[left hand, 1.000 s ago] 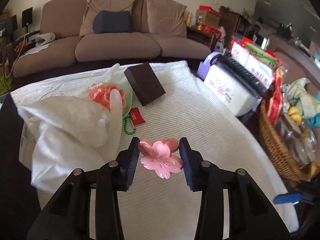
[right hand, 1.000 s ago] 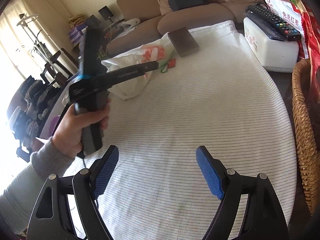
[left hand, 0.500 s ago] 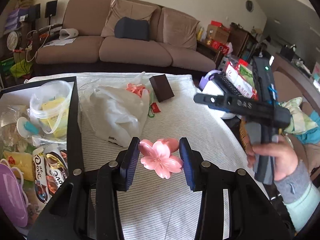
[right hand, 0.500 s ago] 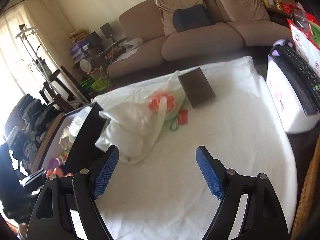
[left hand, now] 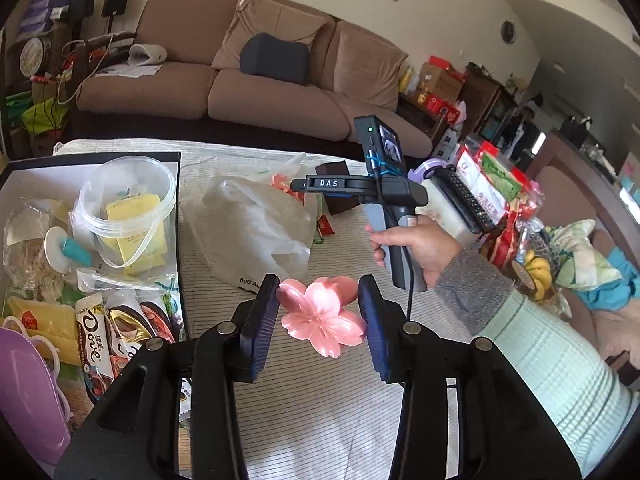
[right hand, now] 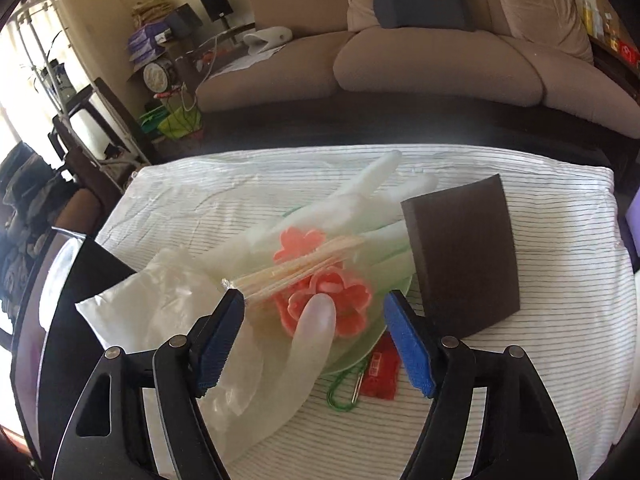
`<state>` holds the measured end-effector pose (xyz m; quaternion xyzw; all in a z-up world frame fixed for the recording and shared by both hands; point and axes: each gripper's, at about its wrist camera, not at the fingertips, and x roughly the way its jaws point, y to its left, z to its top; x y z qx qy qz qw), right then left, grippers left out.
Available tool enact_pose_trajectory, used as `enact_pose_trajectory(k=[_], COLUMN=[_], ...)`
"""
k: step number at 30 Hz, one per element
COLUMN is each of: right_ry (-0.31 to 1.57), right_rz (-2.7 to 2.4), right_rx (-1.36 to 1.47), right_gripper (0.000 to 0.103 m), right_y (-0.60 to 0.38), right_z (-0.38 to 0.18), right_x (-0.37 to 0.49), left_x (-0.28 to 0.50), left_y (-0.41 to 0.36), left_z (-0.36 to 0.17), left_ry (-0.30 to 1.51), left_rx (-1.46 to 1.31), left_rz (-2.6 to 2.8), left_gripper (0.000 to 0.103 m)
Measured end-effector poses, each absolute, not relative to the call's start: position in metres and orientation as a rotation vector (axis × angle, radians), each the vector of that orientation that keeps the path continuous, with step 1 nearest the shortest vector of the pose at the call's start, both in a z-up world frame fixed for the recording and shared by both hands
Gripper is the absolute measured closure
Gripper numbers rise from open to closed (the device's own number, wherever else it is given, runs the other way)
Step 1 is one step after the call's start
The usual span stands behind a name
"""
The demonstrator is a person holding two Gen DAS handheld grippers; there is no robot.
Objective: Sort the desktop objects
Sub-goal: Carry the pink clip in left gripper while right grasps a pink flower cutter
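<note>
Left gripper (left hand: 319, 316) clamping pink flower clip (left hand: 320, 320), above striped tablecloth (left hand: 320, 408)

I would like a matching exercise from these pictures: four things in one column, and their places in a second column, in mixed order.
Things:
1. pink flower clip
2. yellow pack
3. remote
4. toothpicks

Places:
A. on the white box
B. on the glove
C. in the clear tub
D. in the left gripper

Pairs: 1-D, 2-C, 3-A, 4-B
</note>
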<state>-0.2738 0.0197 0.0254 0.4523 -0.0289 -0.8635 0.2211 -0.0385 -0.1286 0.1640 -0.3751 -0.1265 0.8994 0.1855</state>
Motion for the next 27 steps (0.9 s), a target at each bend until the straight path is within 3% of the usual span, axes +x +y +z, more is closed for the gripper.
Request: enact_pose_trajectory(k=[5, 7, 8, 9, 10, 11, 15, 19, 22, 25, 27], right_ry=[-0.118, -0.014, 0.008, 0.010, -0.006, 0.003, 0.053, -0.074, -0.162, -0.123, -0.070], right_rz=[-2.296, -2.320, -2.326, -2.329, -2.312, -2.306, -2.302, -2.306, -2.356, -2.442, -2.450], right_rx=[1.240, 1.214, 1.193, 1.173, 1.164, 1.159, 1.152, 1.103, 1.119, 1.175, 1.190], right_gripper=[0.023, 0.022, 0.025, 0.045, 0.054, 0.071, 0.079, 0.082, 0.083, 0.072, 0.049], right_y=[0.015, 0.008, 0.007, 0.008, 0.008, 0.008, 0.012, 0.034, 0.053, 0.057, 0.045], right_z=[0.011, 0.008, 0.008, 0.009, 0.010, 0.011, 0.018, 0.035, 0.047, 0.047, 0.044], right_x=[-0.282, -0.279, -0.277, -0.275, -0.273, -0.270, -0.256, -0.243, -0.244, -0.254, -0.258], left_x=[-0.040, -0.040, -0.039, -0.040, -0.039, -0.039, -0.039, -0.036, -0.035, -0.035, -0.035], left_y=[-0.134, -0.133, -0.133, -0.133, -0.131, -0.131, -0.131, -0.130, -0.130, -0.130, -0.129], left_z=[0.157, 0.156, 0.156, 0.156, 0.157, 0.157, 0.157, 0.163, 0.165, 0.165, 0.165], left_ry=[-0.384, -0.395, -0.397, -0.394, -0.391, -0.393, -0.397, -0.408, -0.419, -0.422, -0.416], left_rx=[-1.078, -1.081, -1.080, -1.079, -1.078, -1.079, -1.080, -1.061, -1.056, -1.057, -1.057], left_rz=[2.524, 2.516, 2.516, 2.515, 2.515, 2.513, 2.506, 2.504, 2.503, 2.500, 2.497], left_gripper=[0.065, 0.065, 0.065, 0.065, 0.065, 0.065, 0.065, 0.065, 0.065, 0.065, 0.065])
